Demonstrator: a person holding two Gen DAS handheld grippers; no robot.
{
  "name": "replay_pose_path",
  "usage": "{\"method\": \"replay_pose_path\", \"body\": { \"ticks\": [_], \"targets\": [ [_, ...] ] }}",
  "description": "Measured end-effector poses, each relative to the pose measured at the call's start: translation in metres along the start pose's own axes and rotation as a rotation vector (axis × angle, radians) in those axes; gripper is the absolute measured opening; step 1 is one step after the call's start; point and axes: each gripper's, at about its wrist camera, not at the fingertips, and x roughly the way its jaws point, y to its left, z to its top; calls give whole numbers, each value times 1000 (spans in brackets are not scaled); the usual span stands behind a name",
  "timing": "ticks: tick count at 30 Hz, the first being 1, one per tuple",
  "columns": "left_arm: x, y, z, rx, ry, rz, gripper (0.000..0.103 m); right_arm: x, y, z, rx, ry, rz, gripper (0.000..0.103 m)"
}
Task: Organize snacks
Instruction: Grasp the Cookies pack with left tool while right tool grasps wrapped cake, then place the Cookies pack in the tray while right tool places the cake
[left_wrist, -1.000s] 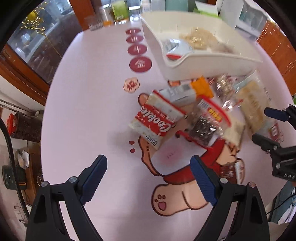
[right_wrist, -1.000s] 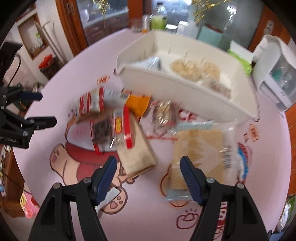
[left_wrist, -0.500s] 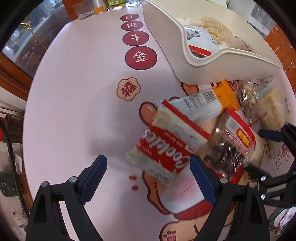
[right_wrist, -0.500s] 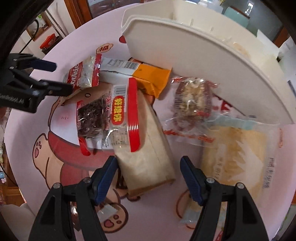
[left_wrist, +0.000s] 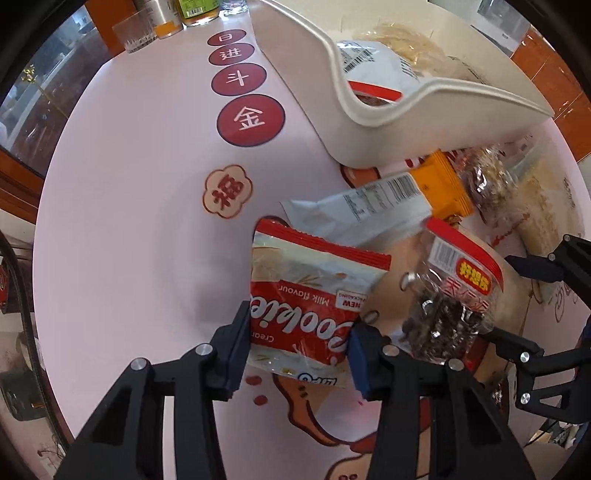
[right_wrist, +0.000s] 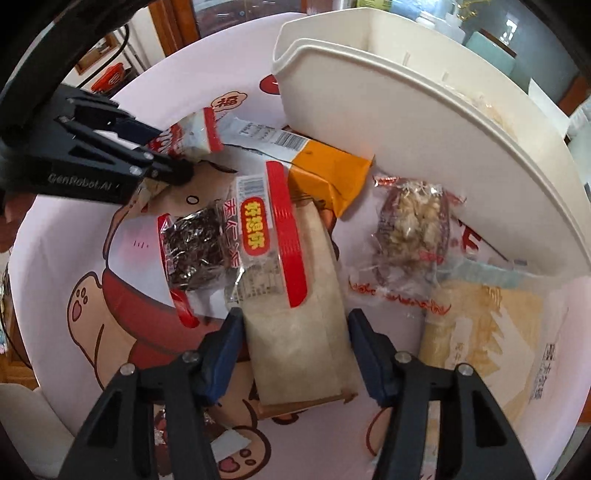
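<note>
Left wrist view: the left gripper (left_wrist: 299, 345) points almost straight down over the red-and-white cookie packet (left_wrist: 308, 295), which lies on the pink table mat (left_wrist: 129, 221). The jaws are closing with the packet's lower end between them; both blue pads appear to press its edges and the film puckers there, so I read it as gripped. The packet's long axis runs away from the gripper toward the white bin (left_wrist: 406, 122), so the pads cross its short width — a good bite. The bin lies ahead and to the right, already holding a few snacks.

Right wrist view: the right gripper (right_wrist: 295, 350) stands over the beige paper-wrapped packet (right_wrist: 299, 332), whose long axis also runs away from it toward the bin. The jaws are closing with the packet between them — the left pad looks to touch its edge, but the right pad seems a sliver off, though distortion makes this uncertain. A clear packet with red trim (right_wrist: 236, 243) overlaps the beige packet's far end and may drag when it rises. Each hand is nearer its own packet.
</note>
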Motion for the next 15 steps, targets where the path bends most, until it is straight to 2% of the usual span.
{"method": "replay_pose_path", "body": {
  "ticks": [7, 15],
  "targets": [
    [-17, -13, -19, -20, -29, -16, 45, -14, -2, -17, 65, -1, 46, 56],
    [-60, -38, -30, -18, -107, -45, 45, -55, -24, -30, 153, -73, 67, 52]
  ]
}}
